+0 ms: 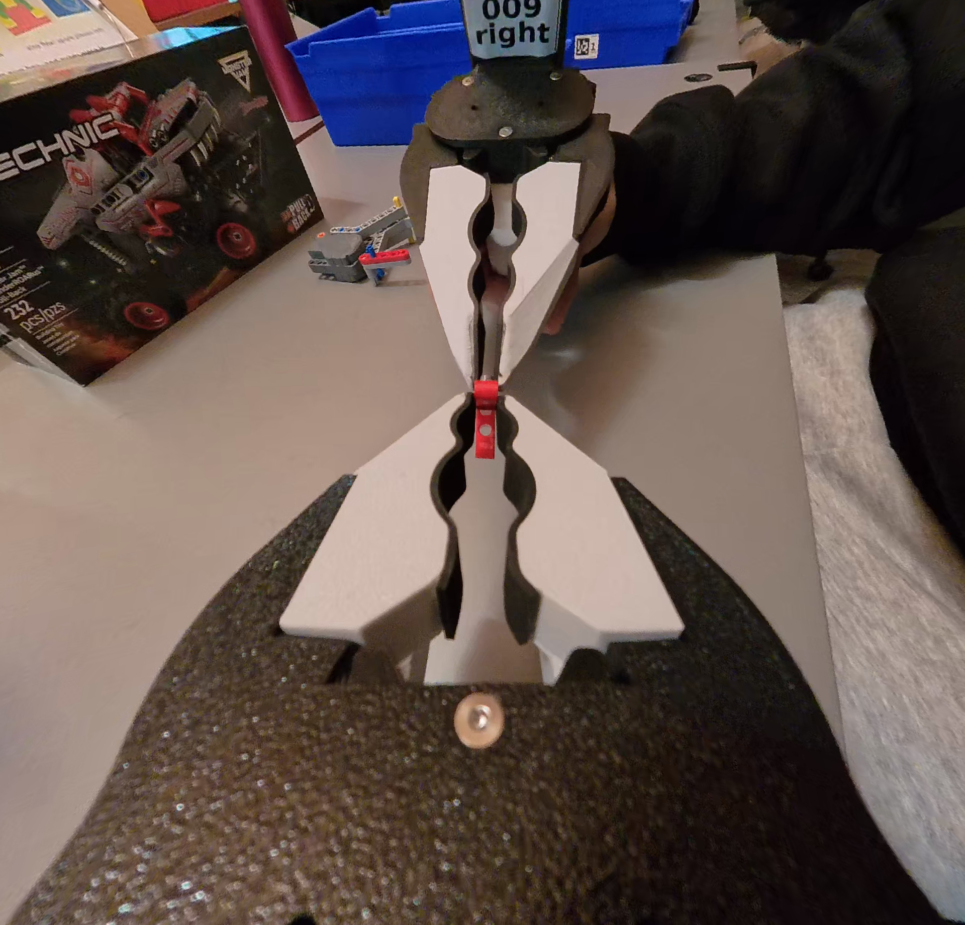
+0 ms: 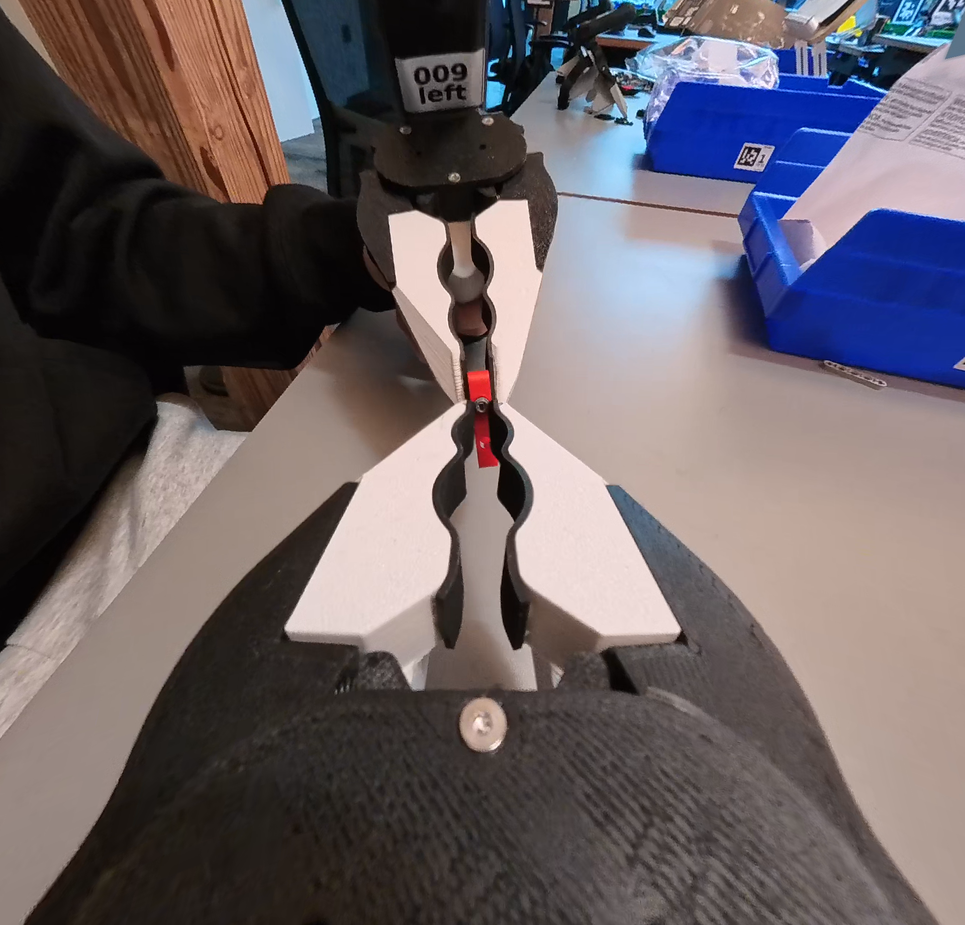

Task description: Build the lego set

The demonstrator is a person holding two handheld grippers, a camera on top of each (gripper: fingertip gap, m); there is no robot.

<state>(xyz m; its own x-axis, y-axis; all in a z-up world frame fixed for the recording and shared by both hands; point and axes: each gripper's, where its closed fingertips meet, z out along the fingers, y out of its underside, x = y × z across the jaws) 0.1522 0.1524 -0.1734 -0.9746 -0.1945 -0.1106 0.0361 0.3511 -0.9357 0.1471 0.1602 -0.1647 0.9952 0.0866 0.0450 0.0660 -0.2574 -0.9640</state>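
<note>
My two grippers meet tip to tip above the grey table (image 1: 209, 482). In the left wrist view my left gripper (image 1: 483, 401) is shut on a thin red lego piece (image 1: 485, 425) with a hole, held lengthwise between its fingers. The right gripper (image 1: 485, 372) faces it from above, fingers closed at the red piece's top end, where a small grey pin (image 1: 488, 378) shows. In the right wrist view my right gripper (image 2: 480, 410) is shut on a thin red piece (image 2: 483, 448). The left gripper (image 2: 478, 391) pinches a red block (image 2: 478, 384) right at the joint.
A lego set box (image 1: 130, 195) stands at the left, with a partly built grey and red model (image 1: 360, 252) beside it. Blue bins (image 1: 386, 70) (image 2: 861, 294) stand behind. A grey beam (image 2: 854, 380) lies by a bin. A wooden post (image 2: 156, 64) and black sleeves (image 1: 757, 158) are close. The grippers are tip to tip, or close to it. Both grippers' tips are roughly 30 centimeters from the grey beam (image 2: 854, 380).
</note>
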